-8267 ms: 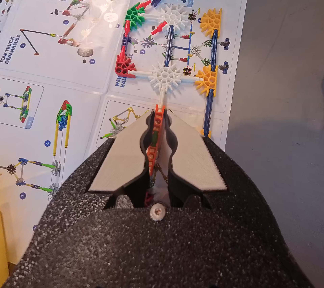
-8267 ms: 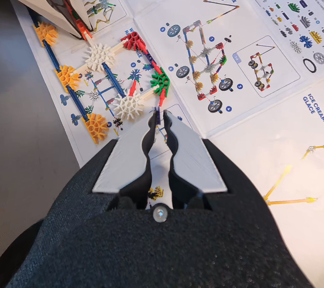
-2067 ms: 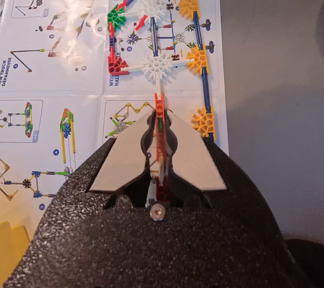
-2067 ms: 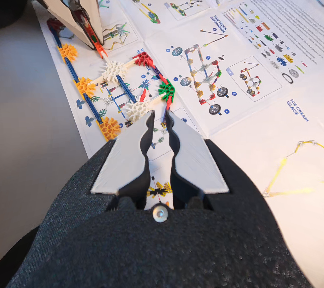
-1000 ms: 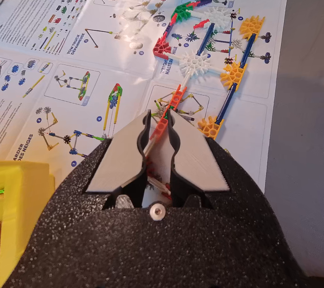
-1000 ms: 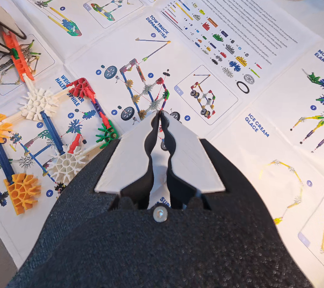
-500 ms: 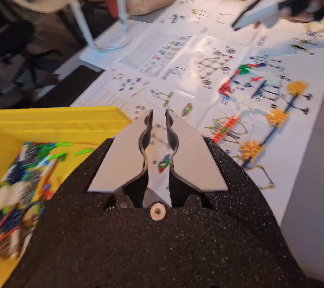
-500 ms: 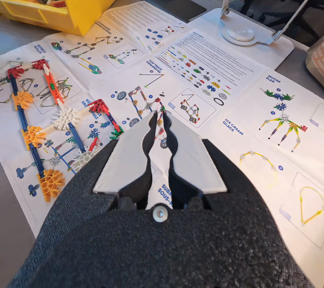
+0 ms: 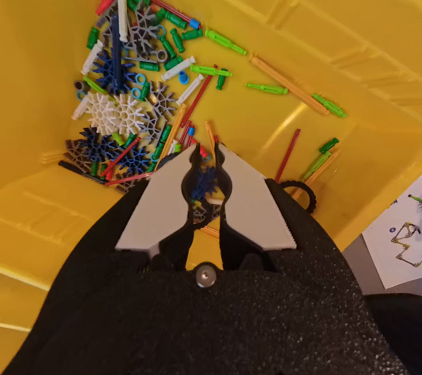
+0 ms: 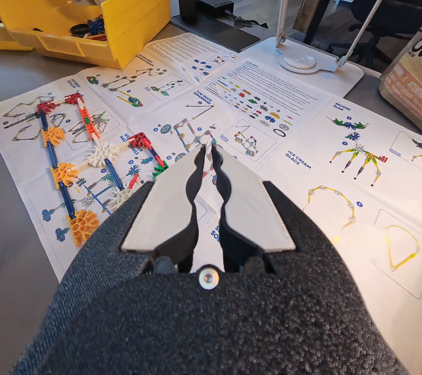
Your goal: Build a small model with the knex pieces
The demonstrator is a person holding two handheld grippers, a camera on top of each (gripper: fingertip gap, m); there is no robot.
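Nearest my right-hand camera, the right gripper (image 10: pixel 206 147) hangs over the printed instruction sheet (image 10: pixel 285 181). Its jaws are a narrow slit apart with nothing between them, and they touch no part. Just beyond and to its left, the built rod-and-connector frame (image 10: pixel 102 154) lies flat on the sheet. It is made of blue rods, orange, white and red connectors, and an orange ladder-like piece (image 10: pixel 88 123) that runs up to a red corner. Farther off, past the edge of the sheet, sits the yellow bin (image 9: pixel 296 10). There the left gripper (image 9: pixel 206 150) points down among the loose parts, jaws slightly parted and, as far as I can judge, gripping nothing. A blue toothed connector (image 9: pixel 204 183) shows through the gap below it, a black tyre (image 9: pixel 306 192) lies just beside it, and white snowflake connectors (image 9: pixel 114 114) are piled beyond.
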